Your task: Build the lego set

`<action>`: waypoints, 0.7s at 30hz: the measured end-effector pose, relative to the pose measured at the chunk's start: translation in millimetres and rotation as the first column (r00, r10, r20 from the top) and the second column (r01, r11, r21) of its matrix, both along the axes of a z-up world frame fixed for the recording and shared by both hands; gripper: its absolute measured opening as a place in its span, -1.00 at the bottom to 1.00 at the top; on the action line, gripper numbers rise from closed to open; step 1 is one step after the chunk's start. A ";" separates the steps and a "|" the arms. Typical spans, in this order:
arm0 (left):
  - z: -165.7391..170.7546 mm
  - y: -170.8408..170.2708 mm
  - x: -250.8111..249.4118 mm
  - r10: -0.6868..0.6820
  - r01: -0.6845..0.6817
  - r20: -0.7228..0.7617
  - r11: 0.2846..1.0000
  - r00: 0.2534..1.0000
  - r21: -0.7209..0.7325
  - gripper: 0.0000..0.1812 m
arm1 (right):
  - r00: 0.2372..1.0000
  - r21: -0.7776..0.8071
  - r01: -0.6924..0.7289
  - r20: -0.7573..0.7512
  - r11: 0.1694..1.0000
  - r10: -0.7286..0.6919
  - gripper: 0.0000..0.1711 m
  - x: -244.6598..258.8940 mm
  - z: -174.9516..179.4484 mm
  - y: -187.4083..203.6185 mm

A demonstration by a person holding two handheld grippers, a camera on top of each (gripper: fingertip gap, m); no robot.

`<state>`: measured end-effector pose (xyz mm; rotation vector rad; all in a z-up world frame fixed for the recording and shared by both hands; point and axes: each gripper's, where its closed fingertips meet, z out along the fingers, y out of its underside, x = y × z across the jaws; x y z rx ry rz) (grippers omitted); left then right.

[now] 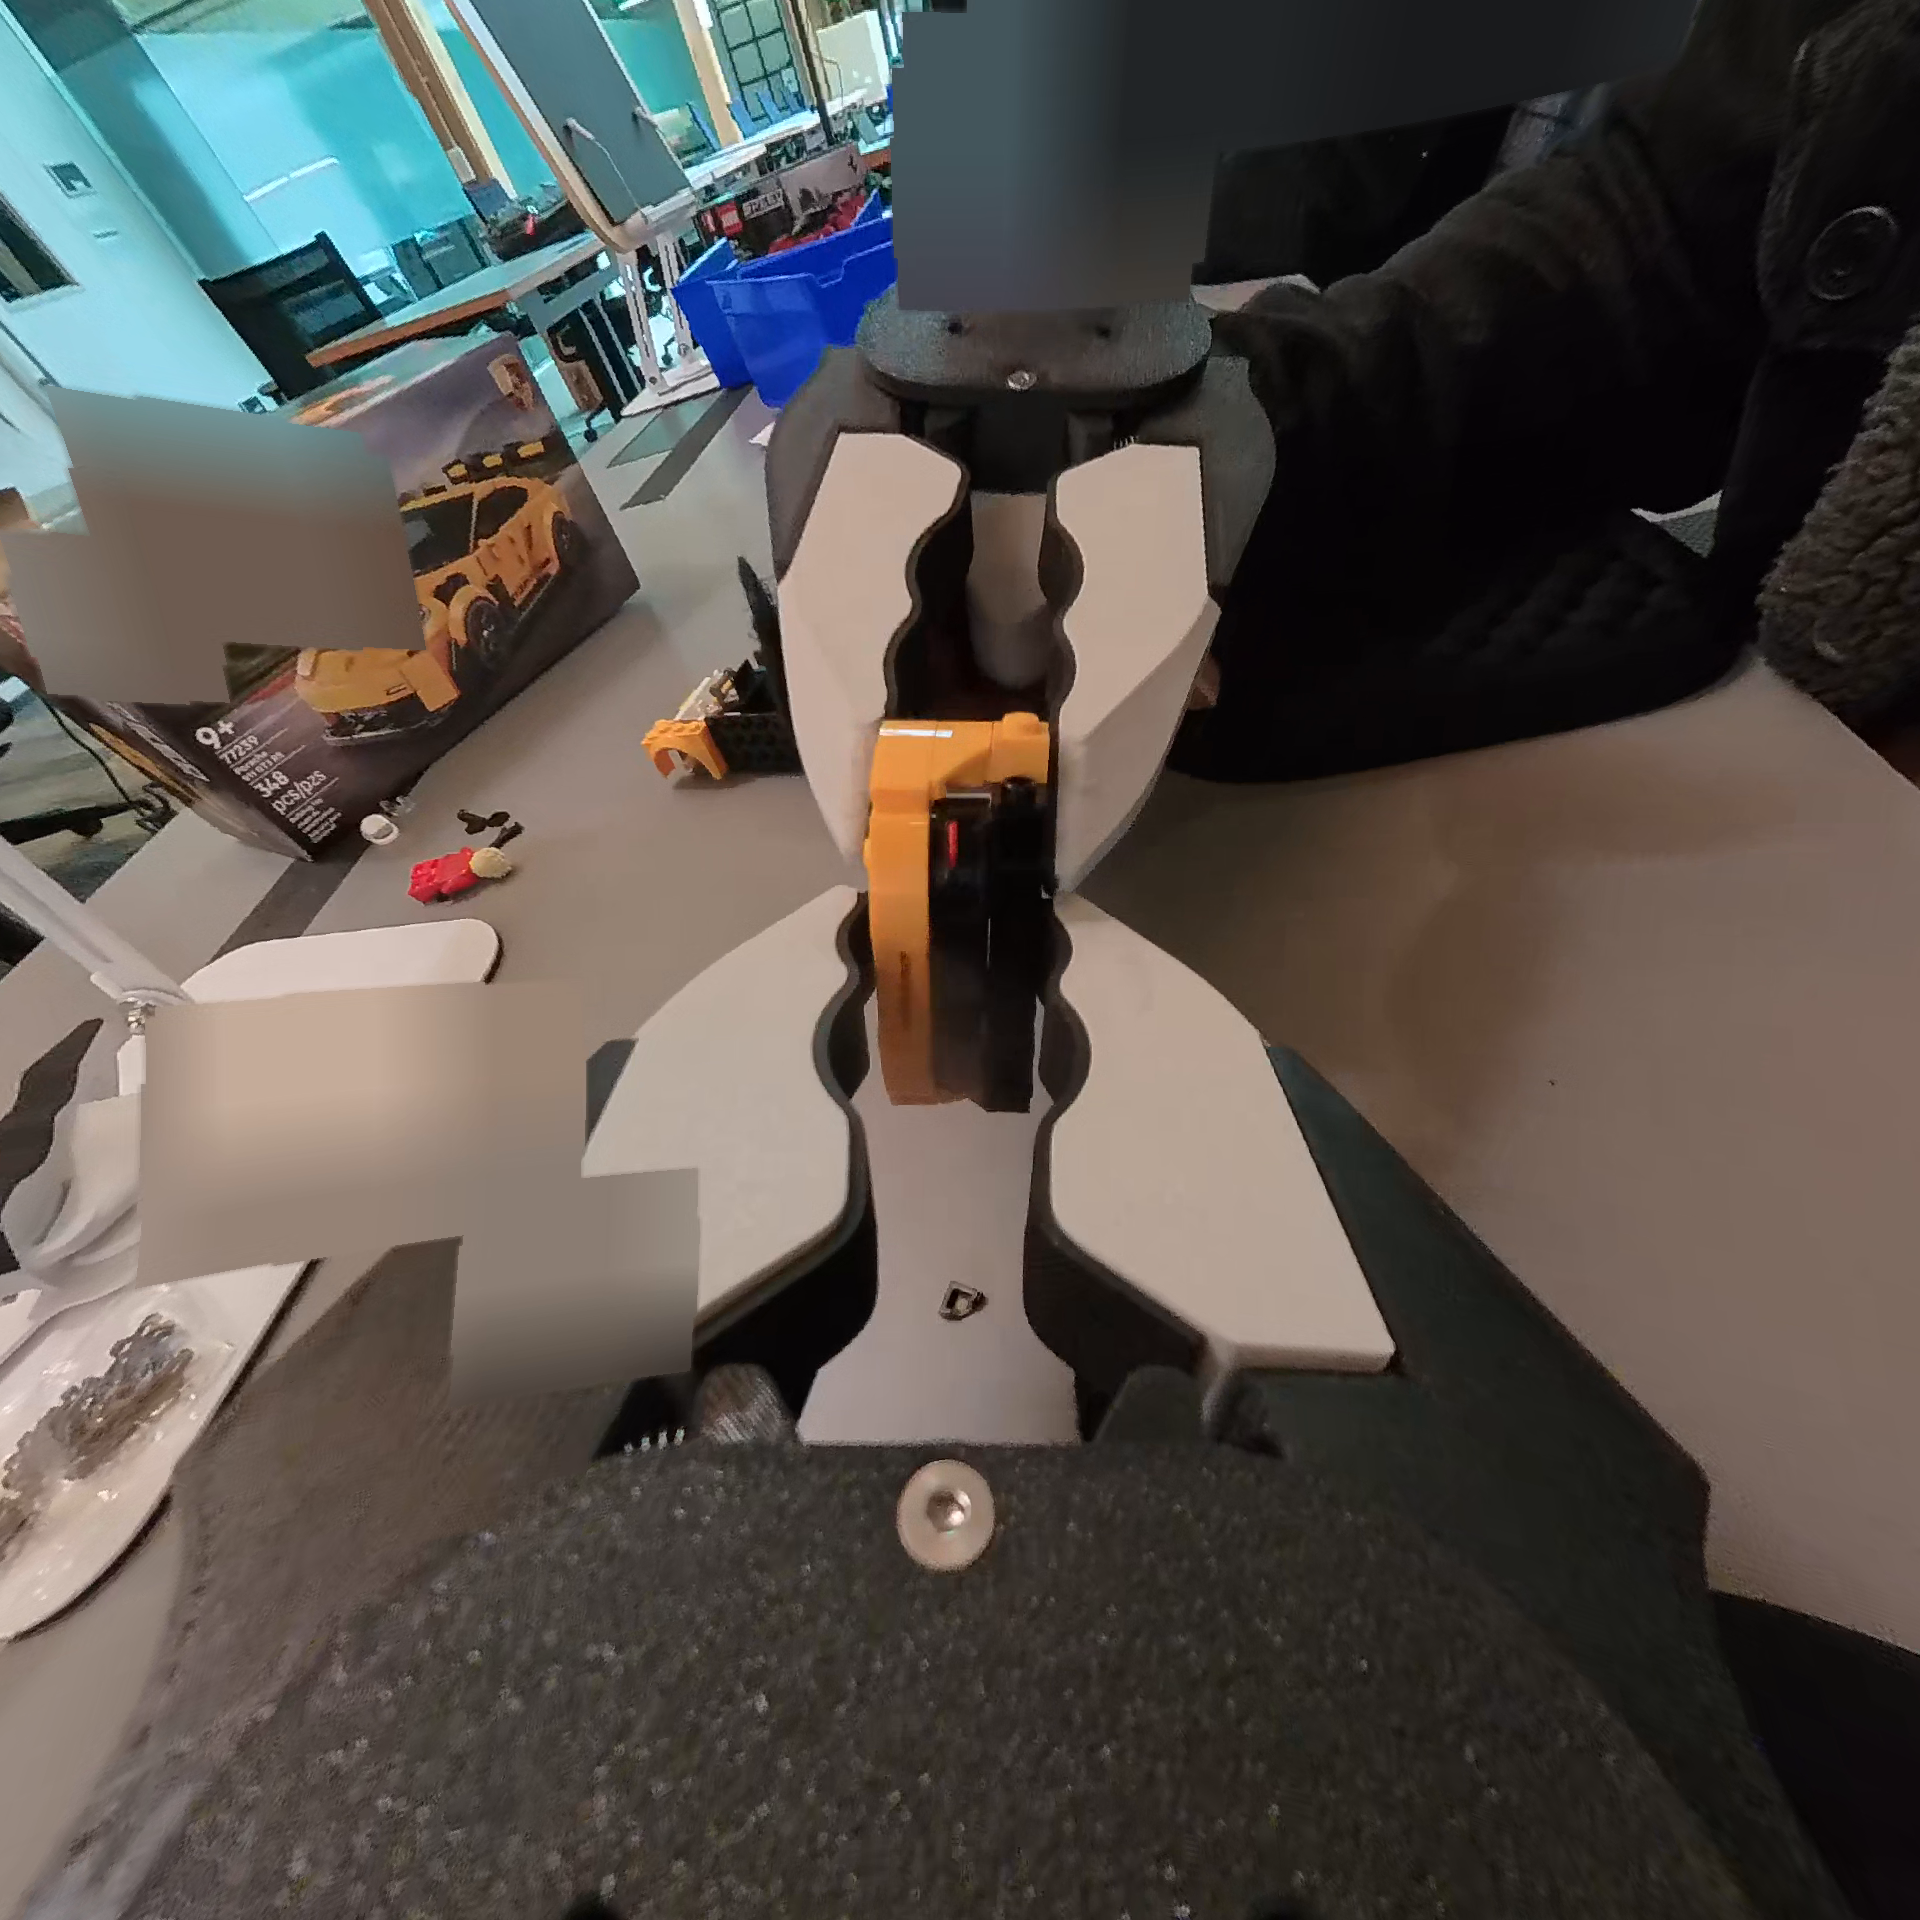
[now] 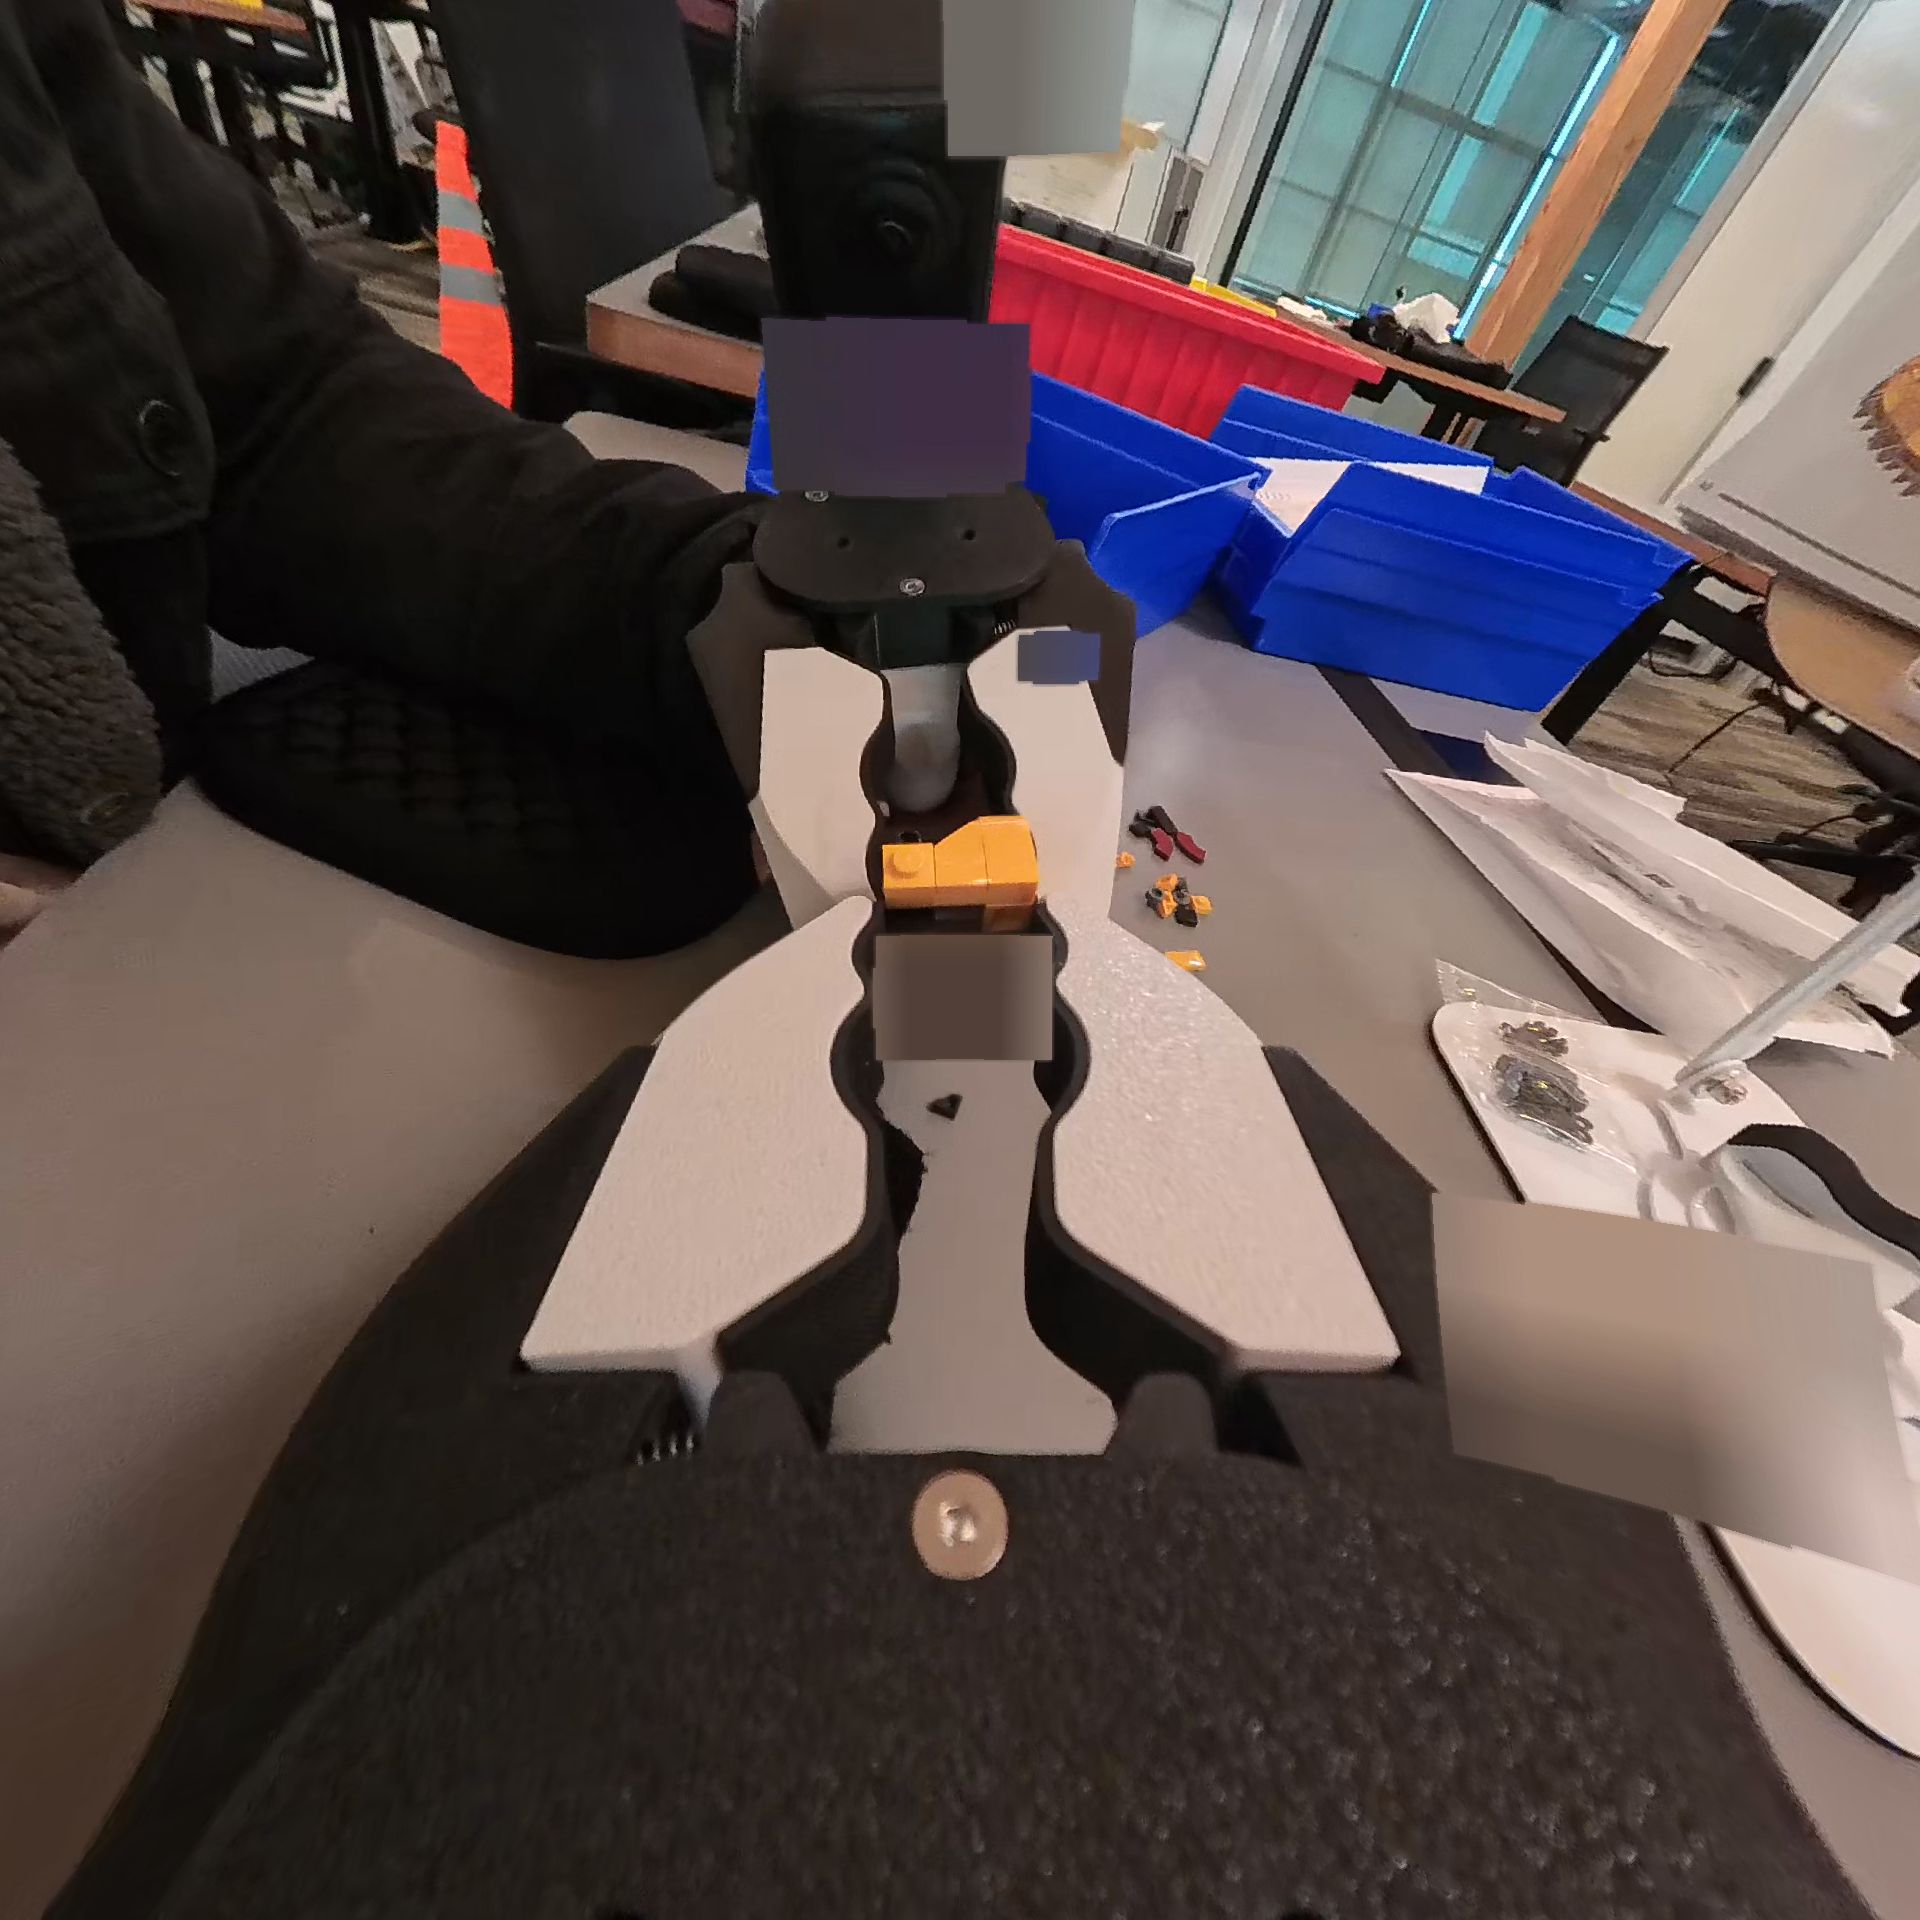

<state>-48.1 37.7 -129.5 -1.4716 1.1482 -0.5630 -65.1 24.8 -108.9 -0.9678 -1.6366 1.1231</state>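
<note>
Both grippers meet nose to nose over the table (image 1: 1507, 987). The left gripper (image 1: 951, 935) is closed on the orange-and-black lego assembly (image 1: 951, 935), held on edge between its fingers. The right gripper (image 2: 961, 914) pinches the assembly's far end, seemingly steadying it so a piece can be pressed on. A tiny black piece (image 1: 961, 1299) lies below.

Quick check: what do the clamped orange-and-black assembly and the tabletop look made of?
Orange-and-black Lego assembly: hard moulded plastic, smooth and slightly glossy, with crisp edges and studs showing in the right wrist view. Table: likely grey laminate, matte, with soft, diffuse reflections.
</note>
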 end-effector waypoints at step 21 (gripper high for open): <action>4.6 1.7 -7.6 0.015 -0.015 0.009 0.999 1.000 0.038 -0.69 | 1.000 -0.030 0.027 -0.001 0.999 -0.027 -0.70 -0.2 1.4 6.0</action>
